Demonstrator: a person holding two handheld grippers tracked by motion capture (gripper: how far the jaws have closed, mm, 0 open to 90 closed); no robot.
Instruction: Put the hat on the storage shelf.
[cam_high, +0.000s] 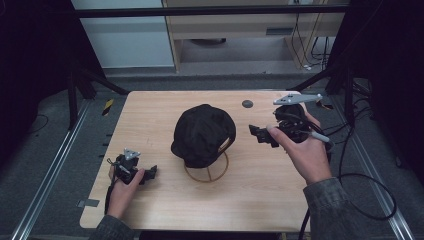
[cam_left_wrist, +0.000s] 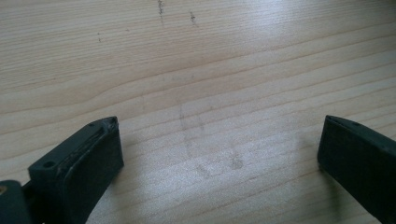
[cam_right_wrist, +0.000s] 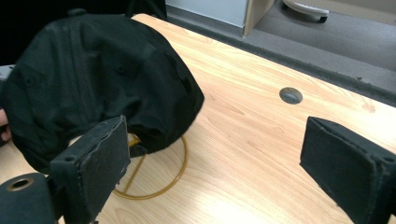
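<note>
Just right of the black cap (cam_high: 204, 134) | right tool (cam_high: 261, 135) wide open, apparently empty, apart.

Left claw (cam_left_wrist: 219, 154) is wide open, black jaws at lower left and lower right, nothing between them but the pale wood-grain worktop (cam_left_wrist: 210, 70) with faint smudges mid-frame.

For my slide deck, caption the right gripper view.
Open right gripper faces a black cap on a wire stand on a wooden table.
</note>
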